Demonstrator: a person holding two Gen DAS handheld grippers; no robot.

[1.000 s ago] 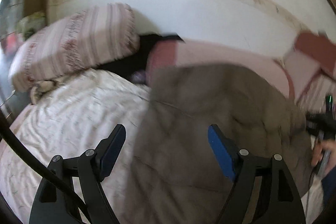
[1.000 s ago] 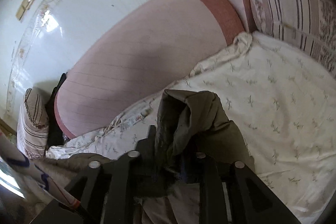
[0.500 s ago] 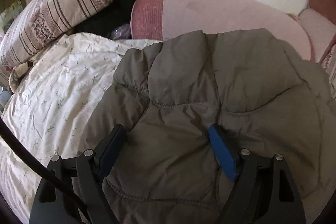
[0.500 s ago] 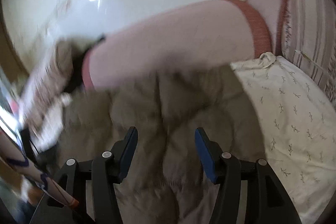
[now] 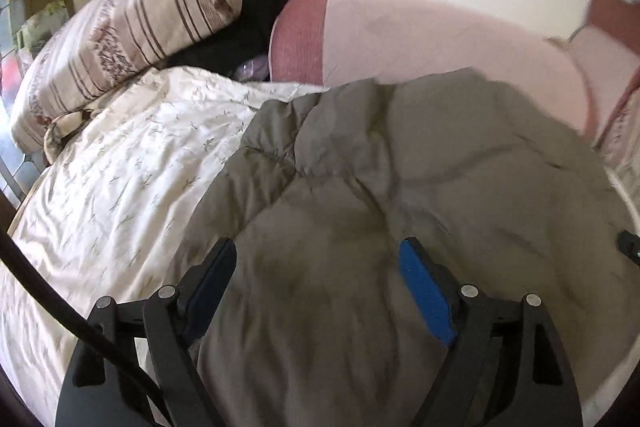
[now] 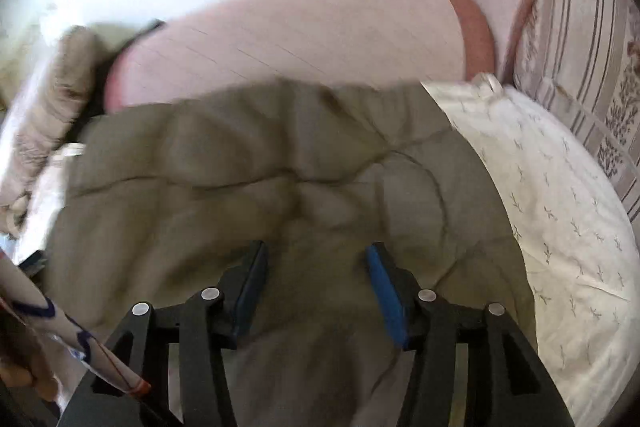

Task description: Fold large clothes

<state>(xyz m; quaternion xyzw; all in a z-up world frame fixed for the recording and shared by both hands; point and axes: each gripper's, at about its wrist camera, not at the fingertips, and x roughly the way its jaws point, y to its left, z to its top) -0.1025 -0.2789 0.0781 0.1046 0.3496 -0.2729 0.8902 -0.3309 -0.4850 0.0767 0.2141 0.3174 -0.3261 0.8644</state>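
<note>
A large grey-olive quilted jacket [image 5: 420,187] lies spread on the bed's white leaf-print sheet [image 5: 120,187]. My left gripper [image 5: 316,251] hovers low over the jacket's near part, its blue-padded fingers wide apart, open, with fabric below them and nothing pinched. In the right wrist view the same jacket [image 6: 240,155] fills the middle. My right gripper [image 6: 315,249] is just above it, its jaws closing, with a soft ridge of jacket cloth lying between the pads but not pressed by them.
A pink padded headboard [image 5: 440,39] runs along the white wall. A striped pillow [image 5: 120,27] and a black garment [image 5: 248,23] lie at the bed's far left. Another striped pillow [image 6: 580,67] stands at the right. A hand [image 6: 24,379] shows at the lower left edge.
The right gripper let go of the bunched jacket fold and opened; the jacket now lies flat beneath it. The left gripper sank closer over the jacket.
</note>
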